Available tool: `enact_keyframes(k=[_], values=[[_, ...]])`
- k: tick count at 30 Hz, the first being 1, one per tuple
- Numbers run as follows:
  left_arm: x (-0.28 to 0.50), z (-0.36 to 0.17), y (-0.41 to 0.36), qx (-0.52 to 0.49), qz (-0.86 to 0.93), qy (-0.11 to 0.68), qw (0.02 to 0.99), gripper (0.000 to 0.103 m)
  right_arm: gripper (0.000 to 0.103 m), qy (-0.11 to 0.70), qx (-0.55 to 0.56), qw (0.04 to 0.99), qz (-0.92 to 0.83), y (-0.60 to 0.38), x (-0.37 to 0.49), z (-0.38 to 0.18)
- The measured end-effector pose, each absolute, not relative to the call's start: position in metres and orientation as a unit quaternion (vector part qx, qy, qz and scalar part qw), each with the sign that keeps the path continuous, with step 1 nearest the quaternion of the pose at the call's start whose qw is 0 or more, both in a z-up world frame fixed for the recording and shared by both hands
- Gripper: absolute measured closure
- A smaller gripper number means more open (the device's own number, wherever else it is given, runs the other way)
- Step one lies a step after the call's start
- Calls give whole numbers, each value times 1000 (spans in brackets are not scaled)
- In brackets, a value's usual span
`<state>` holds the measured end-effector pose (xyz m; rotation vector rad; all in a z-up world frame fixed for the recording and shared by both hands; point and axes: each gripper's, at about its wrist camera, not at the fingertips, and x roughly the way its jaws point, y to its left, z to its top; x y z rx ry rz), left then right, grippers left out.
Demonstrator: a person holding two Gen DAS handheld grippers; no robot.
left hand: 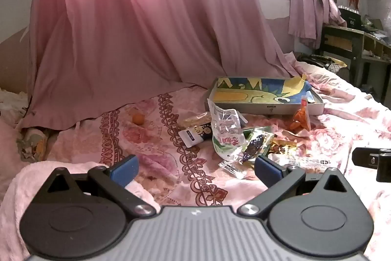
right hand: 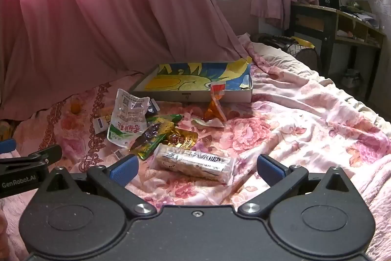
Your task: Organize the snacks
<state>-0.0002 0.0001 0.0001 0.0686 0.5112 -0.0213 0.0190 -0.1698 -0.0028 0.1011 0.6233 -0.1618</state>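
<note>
A heap of snack packets lies on the floral bedspread in front of a shallow box (left hand: 266,109) (right hand: 195,96) with a yellow and blue cartoon lining. In the heap are a white and green pouch (left hand: 226,131) (right hand: 127,121), a green and dark packet (left hand: 254,146) (right hand: 151,136), an orange packet (left hand: 300,119) (right hand: 216,107) leaning on the box, and a long clear-wrapped bar (right hand: 195,164). A small orange ball (left hand: 138,118) lies apart on the left. My left gripper (left hand: 195,169) stands open short of the heap. My right gripper (right hand: 196,169) is open too, the bar just ahead between its fingers, untouched.
A pink curtain (left hand: 134,28) hangs down onto the bed behind the snacks. A dark wooden desk (right hand: 342,23) with shelves stands at the far right, past the bed's edge. A fluffy pink blanket (left hand: 29,182) lies at the near left. The right gripper's body (left hand: 371,160) shows at the right edge.
</note>
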Motion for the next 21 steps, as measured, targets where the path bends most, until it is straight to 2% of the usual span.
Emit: enact_keyframes(k=[21], values=[[0,0,0,35,-10,254,966,0,1,308,51,947,-79,-169,20,-4]])
